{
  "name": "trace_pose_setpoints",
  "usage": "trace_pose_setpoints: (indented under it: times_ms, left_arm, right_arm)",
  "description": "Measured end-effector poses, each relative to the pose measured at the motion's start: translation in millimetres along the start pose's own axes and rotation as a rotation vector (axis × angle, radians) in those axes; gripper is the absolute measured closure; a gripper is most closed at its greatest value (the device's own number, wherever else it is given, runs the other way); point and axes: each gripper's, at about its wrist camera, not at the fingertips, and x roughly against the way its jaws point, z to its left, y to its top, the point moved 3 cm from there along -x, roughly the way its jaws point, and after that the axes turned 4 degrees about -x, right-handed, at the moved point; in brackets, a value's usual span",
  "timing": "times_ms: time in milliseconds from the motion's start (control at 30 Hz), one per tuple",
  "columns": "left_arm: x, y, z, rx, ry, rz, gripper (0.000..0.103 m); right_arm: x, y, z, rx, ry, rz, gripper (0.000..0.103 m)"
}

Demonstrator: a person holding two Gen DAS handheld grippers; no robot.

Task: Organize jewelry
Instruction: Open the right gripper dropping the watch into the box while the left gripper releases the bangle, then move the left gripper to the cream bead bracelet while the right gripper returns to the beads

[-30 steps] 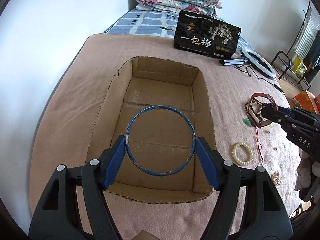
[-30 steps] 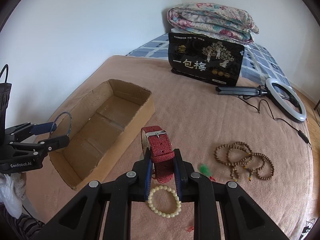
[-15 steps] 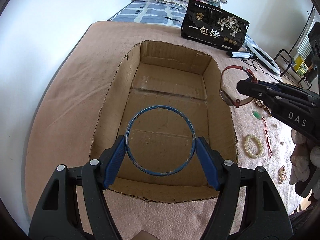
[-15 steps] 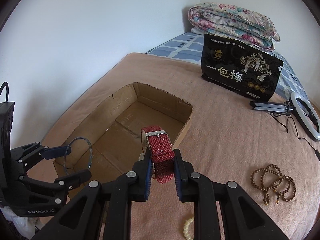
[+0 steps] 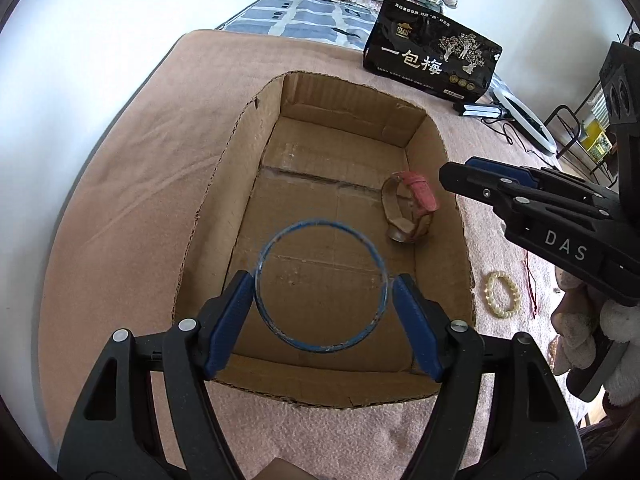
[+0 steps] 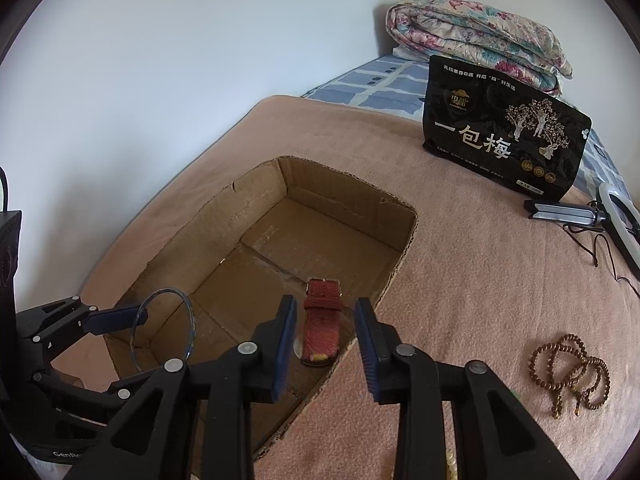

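My left gripper (image 5: 322, 306) has its fingers (image 5: 231, 322) clenched on a thin blue bangle (image 5: 321, 286), one pad against each side of the ring, which hangs in the air over the near end of the cardboard box (image 5: 224, 184). My right gripper (image 6: 326, 342) is released, its blue-padded fingers (image 6: 285, 344) spread wide with nothing between them, poised above the box's right wall. Beyond those fingers the red watch (image 6: 322, 328) lies on the box floor, close against that right wall, its strap curled into a loop with the buckle end pointing toward the far wall.

Outside the box, on the bed's pink blanket (image 5: 132, 168), a cream bead bracelet (image 5: 502, 294) lies just beside the right wall, and a brown bead necklace (image 6: 572, 374) lies coiled further toward the bed's right edge. At the far end a black snack pouch (image 6: 504, 140) stands upright, with a ring light (image 6: 622, 220) and its folded stand lying to its right. Behind the pouch, a folded floral quilt (image 6: 476, 40) rests on blue checked bedding against the white wall.
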Motion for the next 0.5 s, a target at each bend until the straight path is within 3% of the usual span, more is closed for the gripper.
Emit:
trace_pose_setpoints:
  times_ms: [167,333,500]
  left_arm:
    - [1,1,0,0.007,0.005,0.001,0.029]
    - [4,2,-1,0.007,0.01,-0.01,0.029]
    - [8,4,-5,0.0,0.012,-0.028,0.029]
  right_arm:
    - [7,2,-4,-0.005,-0.011,-0.017,0.052]
    - [12,1,-8,-0.017,-0.015,-0.022,0.05]
    - [20,-4,-15,-0.033,-0.027,-0.032,0.041]
